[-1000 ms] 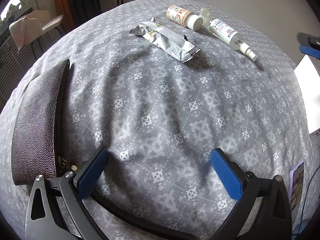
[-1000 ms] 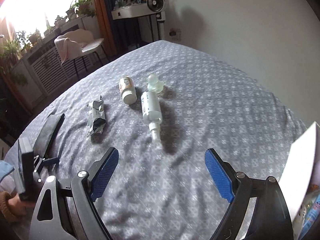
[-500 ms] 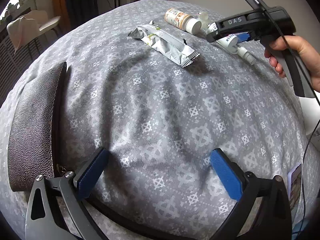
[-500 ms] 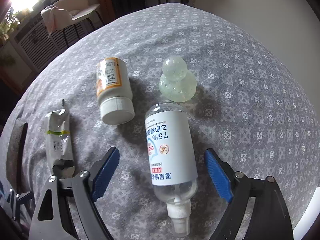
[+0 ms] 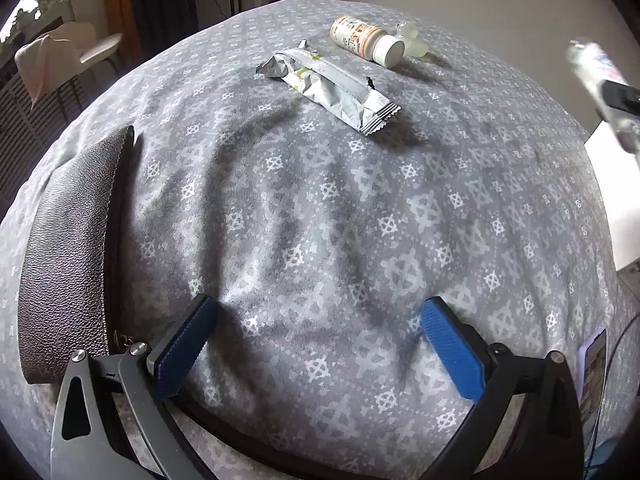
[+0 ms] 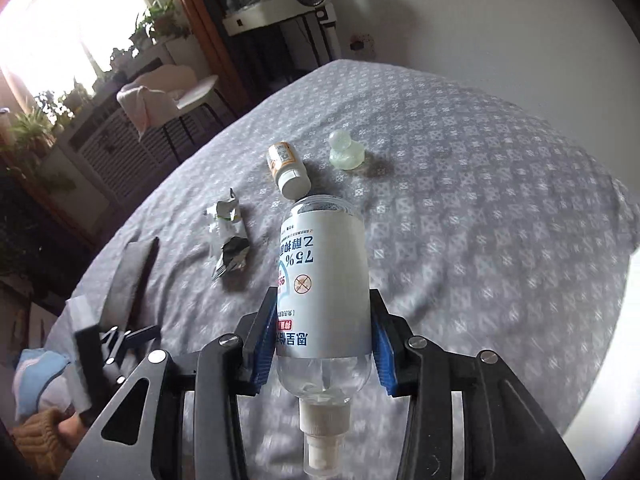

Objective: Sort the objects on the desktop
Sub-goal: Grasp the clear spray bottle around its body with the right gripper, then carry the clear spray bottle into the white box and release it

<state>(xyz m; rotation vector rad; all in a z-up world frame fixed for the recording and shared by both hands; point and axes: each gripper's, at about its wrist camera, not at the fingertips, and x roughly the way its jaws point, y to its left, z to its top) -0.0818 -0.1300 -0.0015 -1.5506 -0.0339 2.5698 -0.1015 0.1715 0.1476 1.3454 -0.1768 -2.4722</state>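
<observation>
Sorting's barely begun: my right tongs (image 6: pixel 324 344) pinch the spray bottle (image 6: pixel 325 280) off the bed, left tongs (image 5: pixel 316 344) spread idle, while wrapper (image 5: pixel 332 86), pill bottle (image 5: pixel 366 40) and pouch (image 5: pixel 72 256) wait.

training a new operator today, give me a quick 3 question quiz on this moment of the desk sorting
1. True or false: the right gripper is shut on the spray bottle.
2. Which item lies nearest the pill bottle on the grey cloth? A) translucent duck toy B) dark pouch C) a mug
3. Fill in: the left gripper is ____ and holds nothing.

Key:
1. True; its blue pads press both sides of the bottle, which is off the cloth, nozzle toward the camera.
2. A; the duck sits just beside it, while the foil wrapper lies a little further off.
3. Open; its jaws are spread wide over bare cloth.
</observation>
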